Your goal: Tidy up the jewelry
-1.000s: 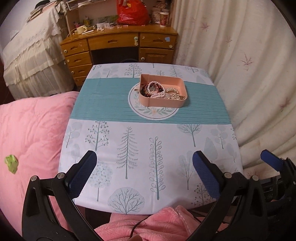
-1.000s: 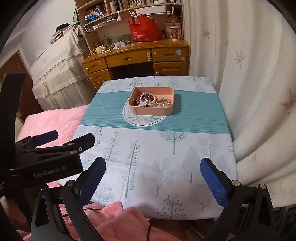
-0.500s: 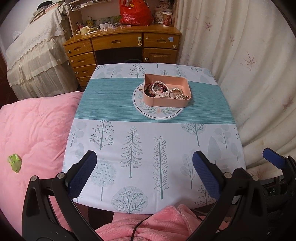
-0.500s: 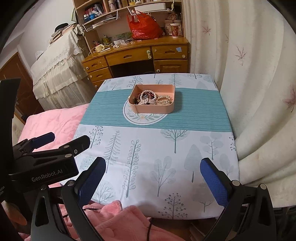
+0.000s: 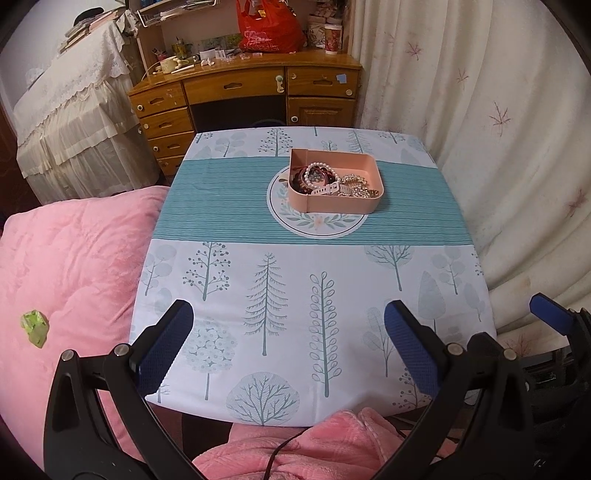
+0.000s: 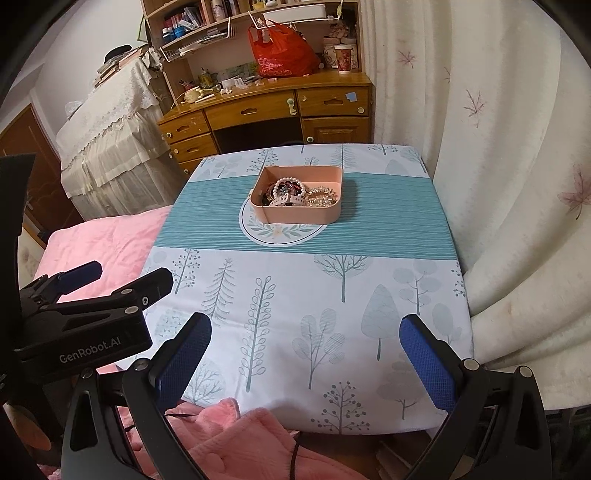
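A pink tray [image 5: 334, 205] [image 6: 301, 215] sits at the far middle of the tree-print tablecloth [image 5: 295, 280] [image 6: 314, 295]. It holds a pile of jewelry [image 5: 325, 179] [image 6: 295, 194]: a pearl bracelet, dark beads, a white watch strap and gold chains. My left gripper [image 5: 284, 343] is open and empty over the table's near edge. My right gripper [image 6: 306, 358] is open and empty, also over the near edge. The left gripper [image 6: 107, 295] shows at the left of the right wrist view.
A pink quilt [image 5: 66, 280] lies left of the table. A white curtain [image 5: 498, 129] hangs at the right. A wooden desk [image 5: 243, 92] with drawers and a red bag [image 5: 269, 29] stands behind the table. Pink fabric [image 5: 303, 450] lies at the near edge.
Both grippers have risen and tilted slightly, so the table and tray appear a little lower and farther. Both jaws stay open. The tray has not moved.
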`<state>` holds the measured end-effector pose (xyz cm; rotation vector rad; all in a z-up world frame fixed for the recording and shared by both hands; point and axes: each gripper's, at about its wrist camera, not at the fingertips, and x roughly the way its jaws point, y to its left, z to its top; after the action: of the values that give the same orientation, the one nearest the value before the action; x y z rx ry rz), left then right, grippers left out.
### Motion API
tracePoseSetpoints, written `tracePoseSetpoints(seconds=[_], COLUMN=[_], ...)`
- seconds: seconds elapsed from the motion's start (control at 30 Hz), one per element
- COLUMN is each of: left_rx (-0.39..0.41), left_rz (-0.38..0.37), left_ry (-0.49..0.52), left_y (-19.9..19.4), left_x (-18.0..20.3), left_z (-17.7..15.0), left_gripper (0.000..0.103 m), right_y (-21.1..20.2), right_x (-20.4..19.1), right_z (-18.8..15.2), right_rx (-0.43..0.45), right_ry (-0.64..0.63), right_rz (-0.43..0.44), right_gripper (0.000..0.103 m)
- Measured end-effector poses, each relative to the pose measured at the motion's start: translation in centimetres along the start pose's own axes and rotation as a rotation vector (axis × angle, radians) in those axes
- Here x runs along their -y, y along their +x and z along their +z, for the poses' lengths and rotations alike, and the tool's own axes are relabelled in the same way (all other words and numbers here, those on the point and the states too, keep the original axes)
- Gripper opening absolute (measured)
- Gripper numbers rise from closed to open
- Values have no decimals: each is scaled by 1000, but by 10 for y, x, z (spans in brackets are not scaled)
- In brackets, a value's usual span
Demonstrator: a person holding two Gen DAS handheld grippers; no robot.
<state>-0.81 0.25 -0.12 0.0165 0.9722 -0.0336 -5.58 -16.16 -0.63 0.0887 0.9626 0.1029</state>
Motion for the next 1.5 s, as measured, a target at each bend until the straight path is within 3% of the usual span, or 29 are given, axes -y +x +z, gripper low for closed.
tracePoseSetpoints(seconds=[1.5], left_rx=[45], left_rz=[25], left_ry=[72], left_y=[-15], left_x=[15], left_z=[-3], left_gripper=[103], right_y=[-3], right_x=[-8], right_z=[-6], right_rx=[-9], right_ry=[-61], right_rz=[-40], right_gripper=[103])
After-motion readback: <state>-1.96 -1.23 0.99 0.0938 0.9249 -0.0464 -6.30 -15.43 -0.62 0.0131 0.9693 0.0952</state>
